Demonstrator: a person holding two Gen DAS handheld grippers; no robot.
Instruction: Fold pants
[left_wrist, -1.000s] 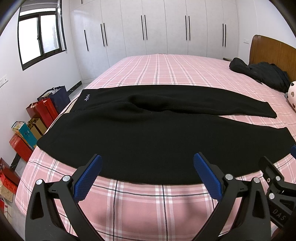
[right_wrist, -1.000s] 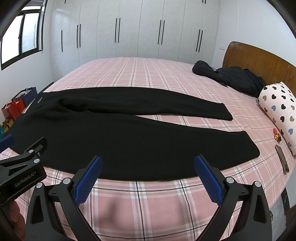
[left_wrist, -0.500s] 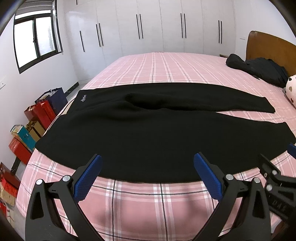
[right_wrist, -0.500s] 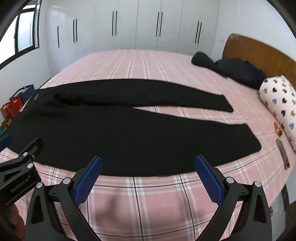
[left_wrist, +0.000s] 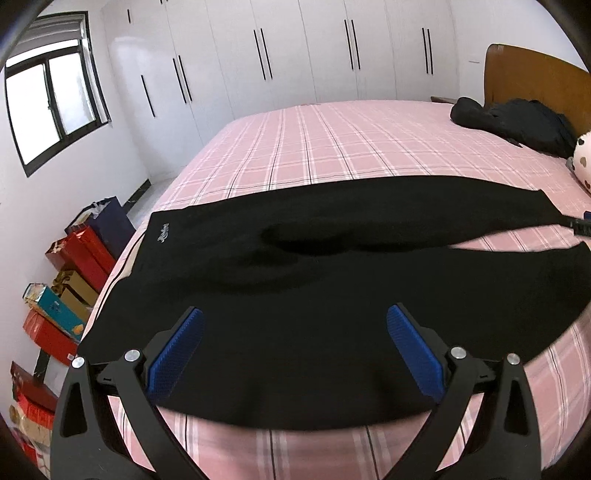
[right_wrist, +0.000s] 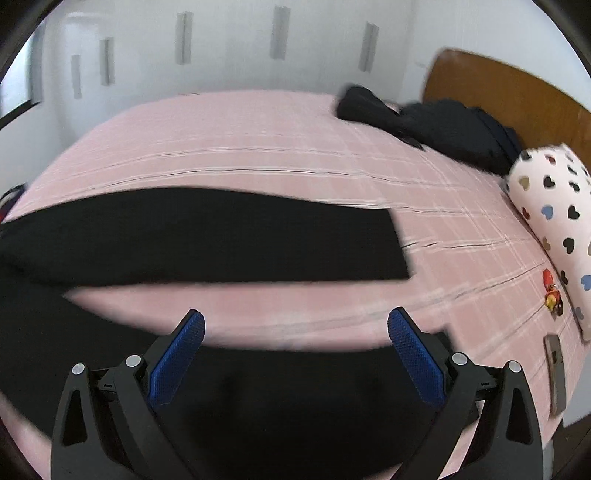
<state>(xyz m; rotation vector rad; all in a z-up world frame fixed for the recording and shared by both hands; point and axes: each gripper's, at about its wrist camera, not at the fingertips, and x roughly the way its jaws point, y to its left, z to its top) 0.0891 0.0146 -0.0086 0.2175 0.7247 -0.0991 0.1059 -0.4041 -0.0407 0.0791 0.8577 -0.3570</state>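
Note:
Black pants (left_wrist: 295, 280) lie flat across the pink plaid bed (left_wrist: 332, 147), waistband at the left with a small white logo (left_wrist: 162, 233), both legs running right. My left gripper (left_wrist: 295, 332) hangs open over the near leg close to the waist. In the blurred right wrist view the far leg (right_wrist: 207, 236) ends at a cuff (right_wrist: 399, 247), and the near leg (right_wrist: 258, 391) lies under my right gripper (right_wrist: 295, 336), which is open near that leg's end. A tip of the right gripper (left_wrist: 580, 229) shows at the far right of the left wrist view.
A dark jacket (left_wrist: 517, 122) lies near the wooden headboard (left_wrist: 535, 77). A heart-print pillow (right_wrist: 554, 206), a small red toy (right_wrist: 552, 291) and a dark flat item (right_wrist: 556, 369) sit at the bed's right edge. Gift boxes and bags (left_wrist: 74, 280) line the floor at the left.
Both grippers have moved forward and down over the pants. The right one has swung right toward the leg ends; its view is motion-blurred.

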